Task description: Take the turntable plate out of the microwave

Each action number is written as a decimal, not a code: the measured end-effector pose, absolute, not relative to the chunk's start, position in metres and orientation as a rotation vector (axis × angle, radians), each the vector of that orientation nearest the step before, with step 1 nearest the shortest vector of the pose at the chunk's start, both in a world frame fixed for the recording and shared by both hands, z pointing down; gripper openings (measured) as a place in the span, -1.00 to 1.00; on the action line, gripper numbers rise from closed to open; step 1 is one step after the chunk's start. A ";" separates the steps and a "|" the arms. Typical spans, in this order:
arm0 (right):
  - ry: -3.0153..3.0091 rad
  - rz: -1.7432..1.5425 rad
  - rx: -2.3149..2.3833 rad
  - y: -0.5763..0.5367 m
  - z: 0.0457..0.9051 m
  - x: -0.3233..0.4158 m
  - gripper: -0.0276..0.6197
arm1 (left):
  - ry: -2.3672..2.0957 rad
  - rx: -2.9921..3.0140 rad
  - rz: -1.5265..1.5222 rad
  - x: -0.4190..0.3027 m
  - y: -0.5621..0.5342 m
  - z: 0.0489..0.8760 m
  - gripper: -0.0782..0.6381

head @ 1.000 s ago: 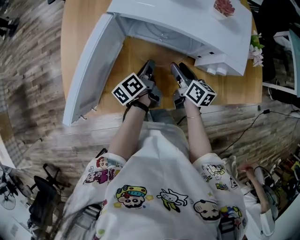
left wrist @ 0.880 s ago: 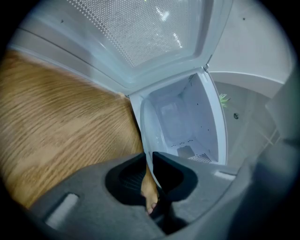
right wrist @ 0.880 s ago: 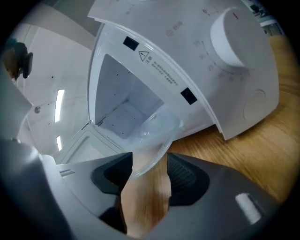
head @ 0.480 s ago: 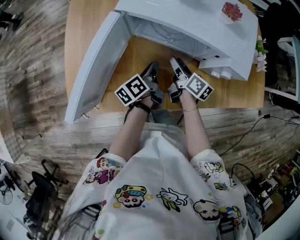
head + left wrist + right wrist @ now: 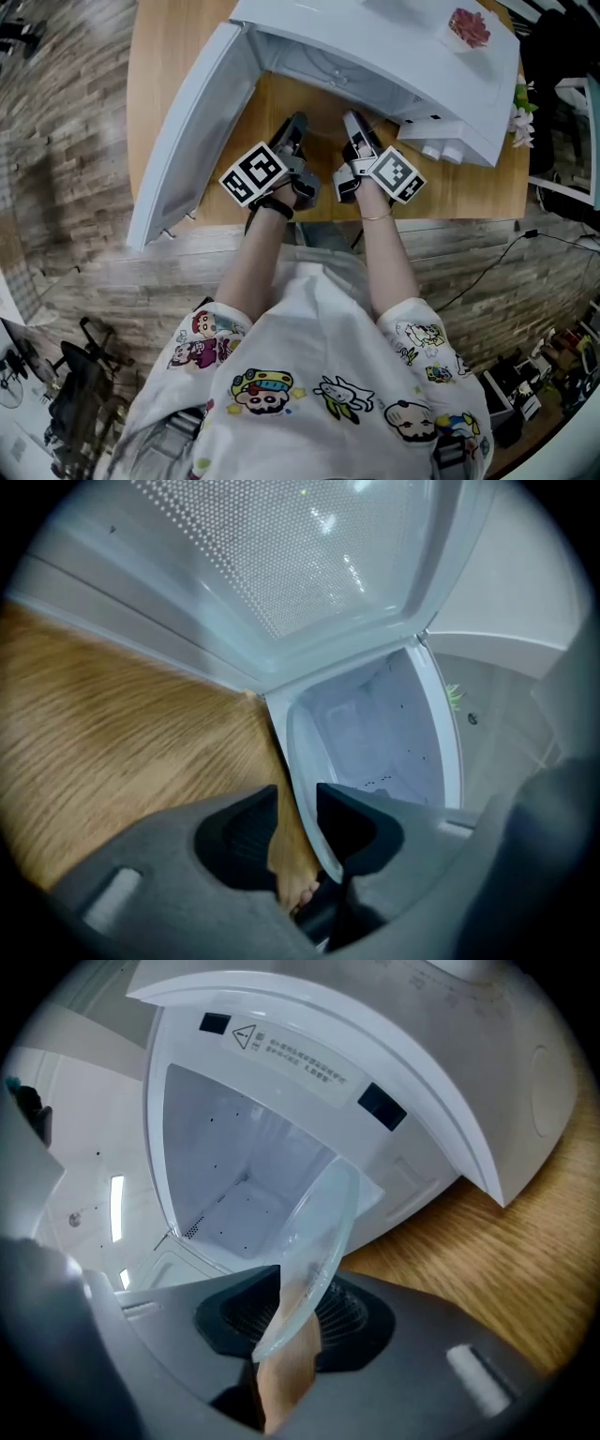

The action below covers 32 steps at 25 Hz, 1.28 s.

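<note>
Tabletop [image 5: 169, 66], forearms [image 5: 255, 258] outstretched, right tool [image 5: 286, 1321] closing, gripping plate [image 5: 323, 1227], left tool [image 5: 298, 808] opening, probably loose

We look steeply down on a light wooden surface [image 5: 164, 56] standing on a floor [image 5: 66, 141] of grey-brown planks. A white shirt [image 5: 319, 375] printed with bright cartoon figures fills the lower middle of the head view. A thin black cable [image 5: 487, 262] snakes across the floor at the right. Pale flowers with green leaves [image 5: 521, 98] show just beyond the surface's right edge, and a pink flower-patterned item [image 5: 469, 28] lies at the top right. At the lower left stands a dark wheeled frame [image 5: 80, 375], blurred. Mixed clutter [image 5: 553, 375] crowds the lower right corner, too small for us to name.
</note>
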State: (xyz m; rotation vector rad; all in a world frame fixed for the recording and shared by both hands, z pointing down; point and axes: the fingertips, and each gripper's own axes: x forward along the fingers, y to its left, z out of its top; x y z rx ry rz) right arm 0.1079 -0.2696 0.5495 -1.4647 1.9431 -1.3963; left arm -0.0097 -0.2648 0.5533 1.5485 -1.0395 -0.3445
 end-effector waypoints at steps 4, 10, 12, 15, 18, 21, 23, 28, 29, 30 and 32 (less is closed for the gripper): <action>1.927 -1.424 -1.424 -0.268 0.549 0.108 -0.58 | -1.048 1.566 -0.333 -0.018 -0.289 0.558 -0.42; 1.946 -1.429 -1.379 -0.257 0.550 0.107 -0.60 | -1.018 1.606 -0.297 -0.014 -0.304 0.557 -0.53; 1.944 -1.427 -1.376 -0.255 0.550 0.107 -0.60 | -1.018 1.606 -0.311 -0.014 -0.302 0.555 -0.55; 1.963 -1.420 -1.369 -0.252 0.548 0.106 -0.60 | -1.018 1.598 -0.350 -0.017 -0.296 0.554 -0.58; 1.988 -1.415 -1.364 -0.249 0.546 0.106 -0.59 | -1.022 1.590 -0.369 -0.018 -0.289 0.552 -0.59; 1.995 -1.413 -1.359 -0.243 0.544 0.105 -0.58 | -1.025 1.589 -0.386 -0.020 -0.282 0.550 -0.60; 1.995 -1.409 -1.355 -0.239 0.542 0.103 -0.58 | -1.026 1.593 -0.396 -0.022 -0.278 0.548 -0.61; 1.976 -1.410 -1.344 -0.232 0.537 0.100 -0.57 | -1.022 1.596 -0.407 -0.025 -0.271 0.542 -0.62; 1.976 -1.408 -1.346 -0.230 0.536 0.099 -0.57 | -1.019 1.593 -0.408 -0.026 -0.269 0.542 -0.62; 1.977 -1.406 -1.348 -0.228 0.535 0.099 -0.57 | -1.016 1.590 -0.409 -0.027 -0.266 0.542 -0.62; 1.978 -1.403 -1.353 -0.223 0.533 0.098 -0.57 | -1.011 1.585 -0.413 -0.028 -0.261 0.540 -0.62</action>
